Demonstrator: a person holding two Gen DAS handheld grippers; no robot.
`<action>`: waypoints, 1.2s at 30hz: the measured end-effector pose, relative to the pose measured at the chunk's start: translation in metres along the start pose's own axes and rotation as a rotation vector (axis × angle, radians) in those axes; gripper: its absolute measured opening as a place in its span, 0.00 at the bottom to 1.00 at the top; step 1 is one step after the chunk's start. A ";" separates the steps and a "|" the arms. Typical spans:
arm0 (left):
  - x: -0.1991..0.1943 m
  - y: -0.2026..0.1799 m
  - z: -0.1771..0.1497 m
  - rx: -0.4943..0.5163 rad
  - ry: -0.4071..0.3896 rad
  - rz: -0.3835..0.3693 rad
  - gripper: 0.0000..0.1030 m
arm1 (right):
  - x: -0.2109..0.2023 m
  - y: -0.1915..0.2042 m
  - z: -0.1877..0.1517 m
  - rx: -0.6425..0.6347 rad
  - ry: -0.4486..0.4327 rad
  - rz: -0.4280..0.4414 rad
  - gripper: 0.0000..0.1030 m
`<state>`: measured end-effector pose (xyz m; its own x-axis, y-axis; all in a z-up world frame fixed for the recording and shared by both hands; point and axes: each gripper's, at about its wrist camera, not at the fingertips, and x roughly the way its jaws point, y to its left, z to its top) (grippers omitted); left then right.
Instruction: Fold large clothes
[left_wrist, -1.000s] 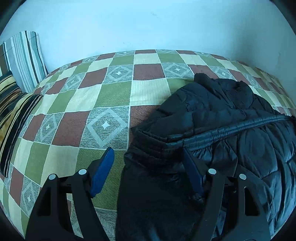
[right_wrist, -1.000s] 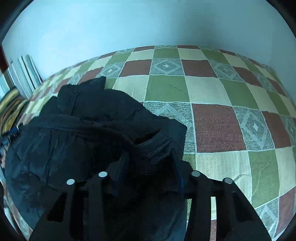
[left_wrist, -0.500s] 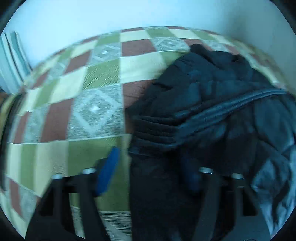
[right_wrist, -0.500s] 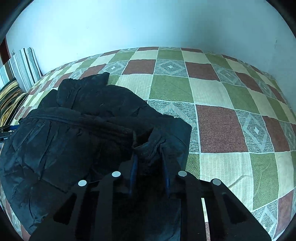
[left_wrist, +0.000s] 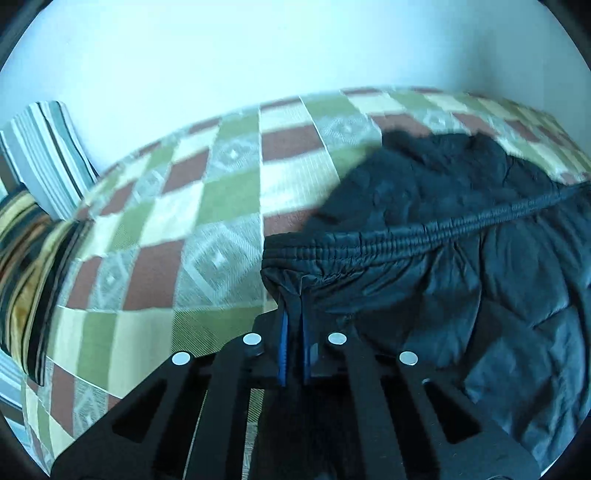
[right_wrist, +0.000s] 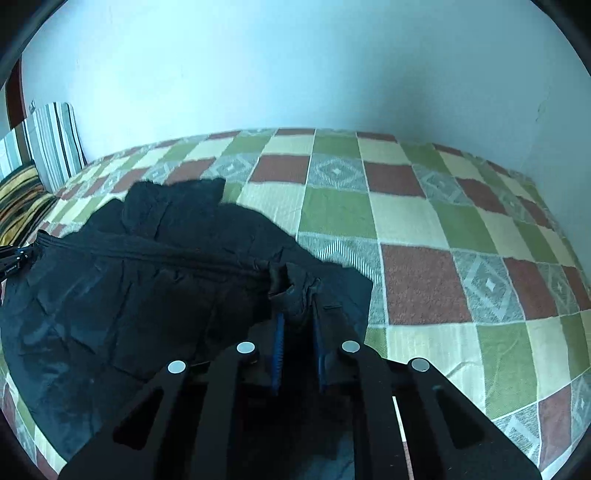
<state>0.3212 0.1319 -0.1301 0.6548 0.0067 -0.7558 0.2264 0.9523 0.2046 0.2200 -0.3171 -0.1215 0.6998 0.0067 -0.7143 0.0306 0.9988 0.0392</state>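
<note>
A large black puffer jacket lies crumpled on a checkered bedspread. Its ribbed elastic hem runs across the left wrist view. My left gripper is shut on the hem's left corner, its blue pads pinching the fabric. In the right wrist view the jacket covers the left half of the bed. My right gripper is shut on the hem's other corner, a bunch of black fabric between its blue pads. The left gripper tool shows at the jacket's far left edge.
Striped pillows stand at the head of the bed on the left, also seen in the right wrist view. A pale wall backs the bed. The bedspread stretches to the right of the jacket.
Both grippers went from open to shut on the jacket's hem corners. The left one closed last. Both have lifted, and the hem between them is pulled straighter.
</note>
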 end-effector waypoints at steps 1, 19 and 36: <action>-0.005 0.001 0.005 -0.007 -0.016 0.004 0.05 | -0.004 0.000 0.005 -0.001 -0.015 0.000 0.13; 0.043 -0.014 0.100 -0.019 -0.043 0.179 0.05 | 0.061 -0.010 0.084 0.051 -0.030 -0.064 0.13; 0.139 -0.034 0.061 0.003 0.081 0.219 0.07 | 0.159 -0.018 0.048 0.099 0.154 -0.045 0.18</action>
<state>0.4482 0.0823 -0.2042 0.6282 0.2381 -0.7407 0.0870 0.9245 0.3710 0.3645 -0.3363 -0.2022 0.5789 -0.0231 -0.8151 0.1352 0.9885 0.0679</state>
